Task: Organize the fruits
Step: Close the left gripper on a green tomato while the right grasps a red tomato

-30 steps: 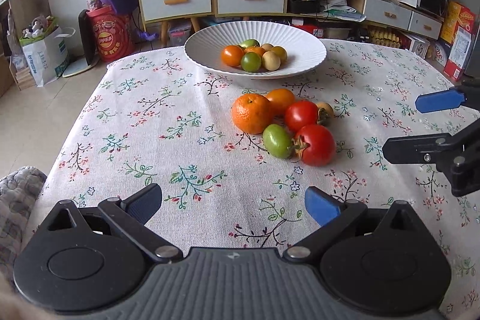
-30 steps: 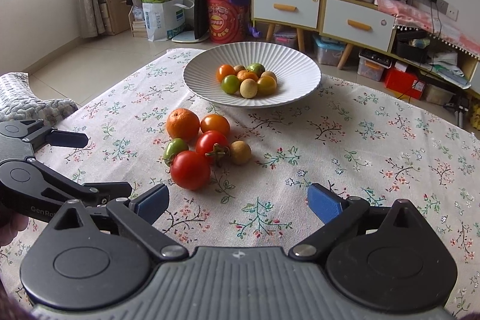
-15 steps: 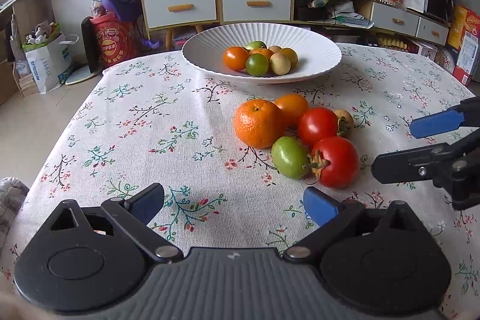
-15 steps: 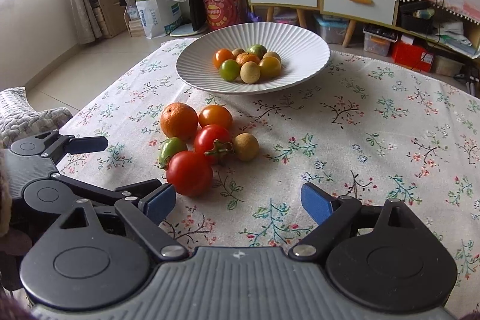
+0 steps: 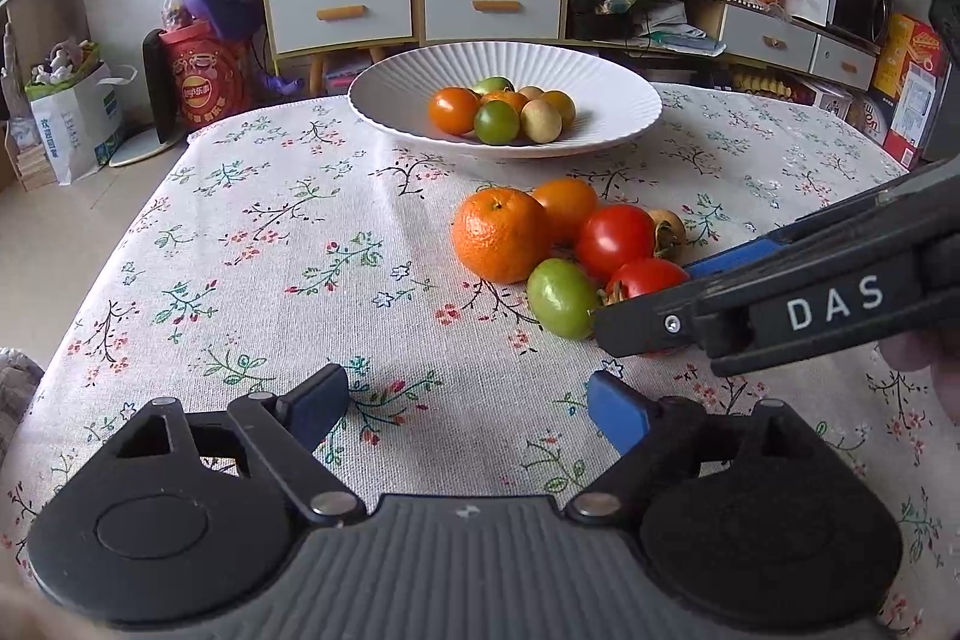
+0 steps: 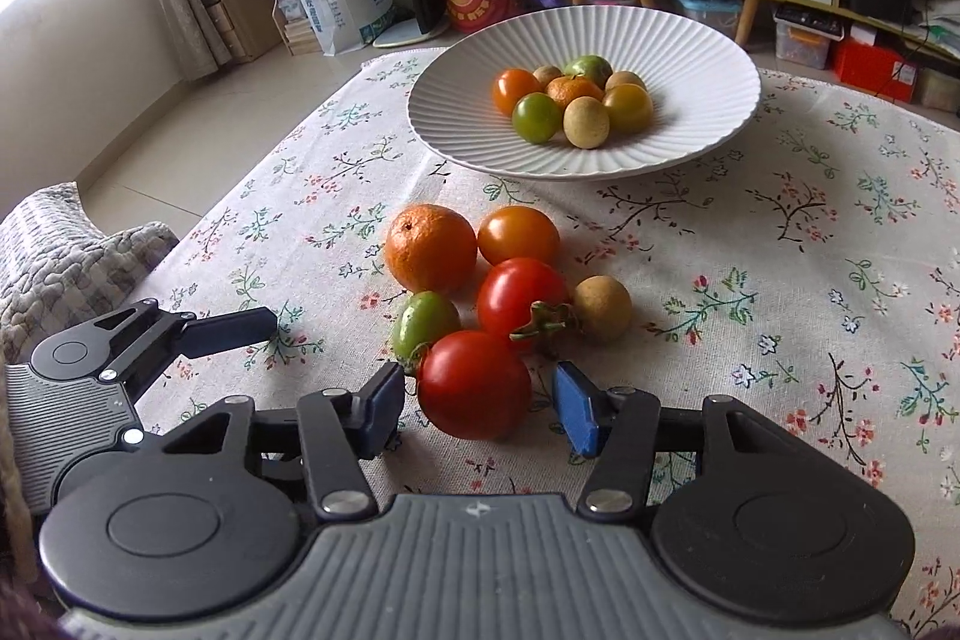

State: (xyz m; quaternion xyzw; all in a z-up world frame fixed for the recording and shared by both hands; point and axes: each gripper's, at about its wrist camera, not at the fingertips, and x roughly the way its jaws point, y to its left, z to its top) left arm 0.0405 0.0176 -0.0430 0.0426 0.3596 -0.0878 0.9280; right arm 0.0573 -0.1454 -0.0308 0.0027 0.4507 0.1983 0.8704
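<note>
- the right gripper is closing around the nearest red tomato; its pads are flanking it, not yet pressing.
- the left gripper is closing too, still wide, over bare tablecloth left of that tomato.
- behind the tomato, five more fruits are clustering.
- furthest, the white plate is sitting near the table's far edge.

One ribbed plate holding seven fruits; six loose fruits on worktop; two hand-held grippers

Right gripper hides most of nearest tomato
</note>
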